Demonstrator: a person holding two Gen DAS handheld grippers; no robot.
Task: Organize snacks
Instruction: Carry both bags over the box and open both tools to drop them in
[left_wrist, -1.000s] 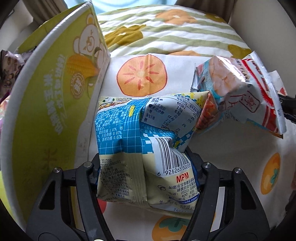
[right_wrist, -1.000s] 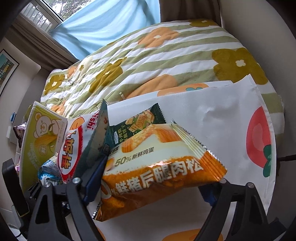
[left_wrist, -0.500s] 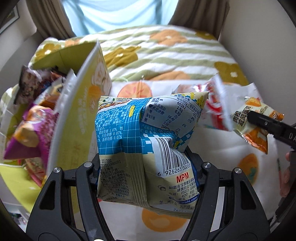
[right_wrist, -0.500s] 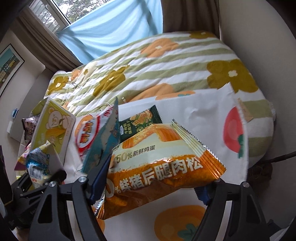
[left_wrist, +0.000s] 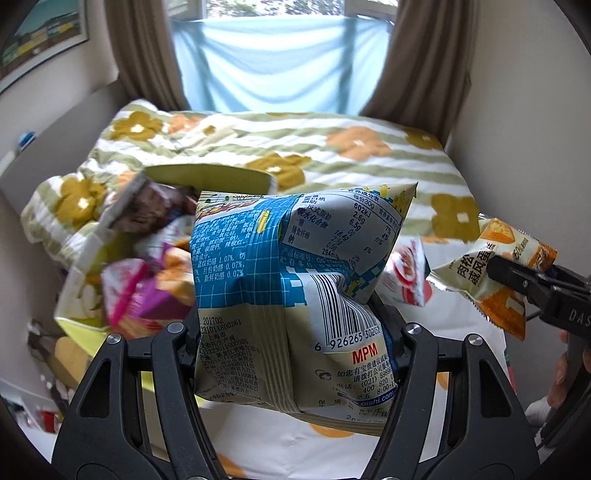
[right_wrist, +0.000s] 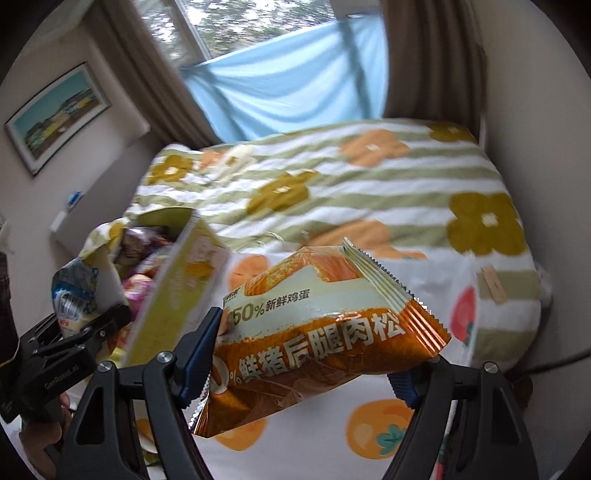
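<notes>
Above the fruit-print cloth (left_wrist: 469, 350), we pinch a puffy blue packet (left_wrist: 291, 291) in our left gripper (left_wrist: 295, 354) and an orange cake packet (right_wrist: 325, 332) in our right gripper (right_wrist: 306, 354), both seemingly light, crinkly and slippery, best gripped mid-body.

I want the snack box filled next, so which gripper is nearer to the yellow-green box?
Left. The left gripper holds its blue packet just beside the yellow-green box; the right gripper, holding the orange packet, is farther off.
</notes>
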